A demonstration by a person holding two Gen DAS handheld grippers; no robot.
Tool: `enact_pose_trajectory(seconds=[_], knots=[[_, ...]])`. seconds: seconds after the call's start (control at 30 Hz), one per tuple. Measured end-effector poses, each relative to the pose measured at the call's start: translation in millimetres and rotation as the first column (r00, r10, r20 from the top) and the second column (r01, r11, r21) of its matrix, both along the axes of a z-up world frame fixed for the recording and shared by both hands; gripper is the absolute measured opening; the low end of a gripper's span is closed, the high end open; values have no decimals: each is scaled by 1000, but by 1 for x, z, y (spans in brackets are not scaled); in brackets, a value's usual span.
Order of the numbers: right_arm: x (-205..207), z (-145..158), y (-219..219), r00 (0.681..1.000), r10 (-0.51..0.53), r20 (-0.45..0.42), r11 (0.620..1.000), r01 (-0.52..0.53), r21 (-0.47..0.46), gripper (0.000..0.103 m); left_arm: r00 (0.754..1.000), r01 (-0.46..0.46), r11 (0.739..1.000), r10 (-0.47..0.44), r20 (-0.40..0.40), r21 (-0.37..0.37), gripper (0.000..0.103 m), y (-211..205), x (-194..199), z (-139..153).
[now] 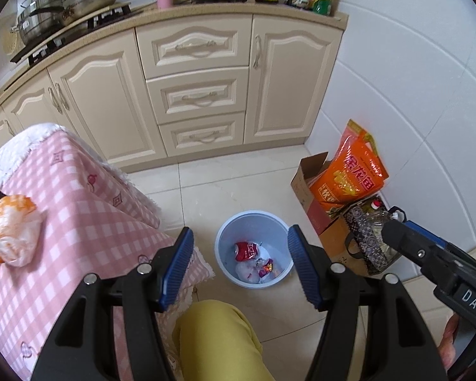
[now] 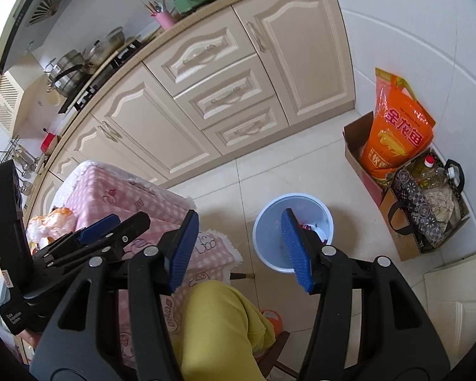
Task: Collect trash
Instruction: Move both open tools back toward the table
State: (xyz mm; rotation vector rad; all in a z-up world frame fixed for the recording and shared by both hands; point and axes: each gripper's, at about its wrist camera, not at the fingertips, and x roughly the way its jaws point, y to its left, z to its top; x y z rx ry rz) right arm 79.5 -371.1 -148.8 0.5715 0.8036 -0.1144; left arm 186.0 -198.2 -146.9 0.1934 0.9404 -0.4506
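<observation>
A light blue trash bin (image 1: 228, 231) stands on the tiled floor and holds a crushed red can (image 1: 247, 250), white wrappers and a small purple packet. It also shows in the right wrist view (image 2: 269, 219), partly behind my finger. My left gripper (image 1: 240, 265) is open and empty above the bin. My right gripper (image 2: 238, 247) is open and empty beside the bin and also shows in the left wrist view (image 1: 396, 227). An orange and white plastic bag (image 1: 9, 228) lies on the pink checked table (image 1: 79, 209), also seen in the right wrist view (image 2: 52, 220).
Cream kitchen cabinets (image 1: 193, 95) run along the back with pots and bottles on the counter. A cardboard box with an orange rice bag (image 1: 352, 174) and a patterned bag (image 1: 371, 235) stand by the right wall. A knee in yellow trousers (image 1: 219, 333) is below me.
</observation>
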Motion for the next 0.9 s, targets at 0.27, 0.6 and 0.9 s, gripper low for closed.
enact_pose_trajectory(seconds=[0.27, 0.6, 0.9], knots=[[-25, 36, 28, 997, 16, 74, 999, -13, -46, 55, 997, -2, 999, 6, 72, -52, 61, 25, -28, 34], [-44, 77, 82, 983, 85, 166, 991, -66, -119, 64, 984, -48, 991, 69, 165, -126, 61, 86, -57, 76], [-38, 106, 140, 959, 190, 208, 971, -153, -181, 77, 962, -135, 974, 172, 212, -181, 65, 154, -66, 99]])
